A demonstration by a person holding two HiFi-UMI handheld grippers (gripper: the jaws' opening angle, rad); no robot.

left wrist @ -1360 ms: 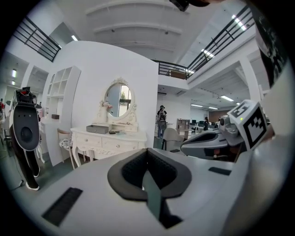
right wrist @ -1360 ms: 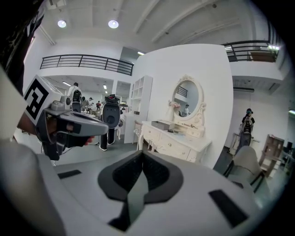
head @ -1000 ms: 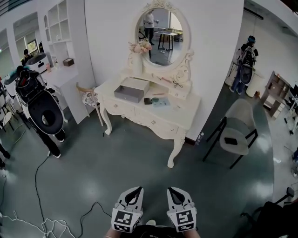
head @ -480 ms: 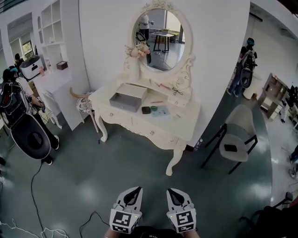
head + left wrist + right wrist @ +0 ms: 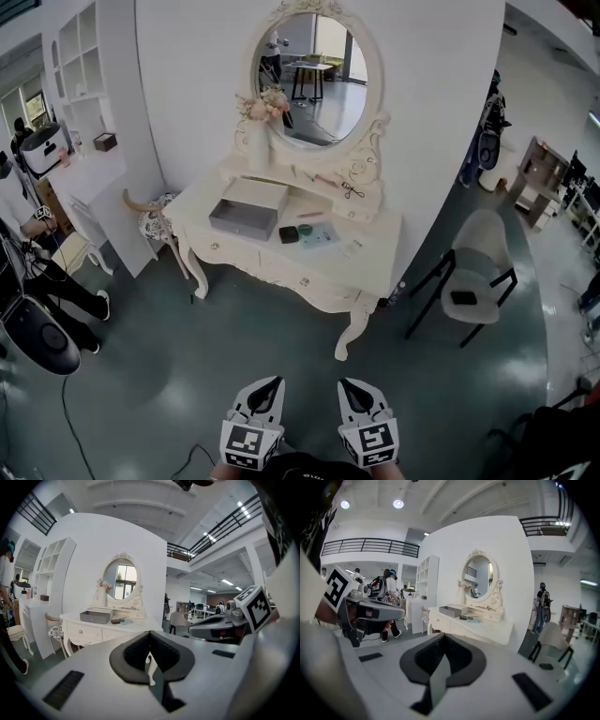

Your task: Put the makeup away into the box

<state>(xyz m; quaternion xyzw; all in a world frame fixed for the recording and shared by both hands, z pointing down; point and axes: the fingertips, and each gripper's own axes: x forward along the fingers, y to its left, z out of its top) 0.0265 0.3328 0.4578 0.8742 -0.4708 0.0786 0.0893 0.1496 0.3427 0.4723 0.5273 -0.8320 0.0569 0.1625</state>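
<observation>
Left gripper (image 5: 270,382), right gripper (image 5: 349,382): side by side, jaws closed, nothing between them. Both well apart from dressing table (image 5: 373,246). Grey box (image 5: 246,208) on tabletop; makeup (image 5: 289,233) just beside it (dark compact, teal item).

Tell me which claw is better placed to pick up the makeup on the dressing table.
Right, slightly, I'd judge. Left claw and right claw are both shut, empty, far from the dressing table. The dark compact lies right of the grey box, which sits toward the left claw's side.
</observation>
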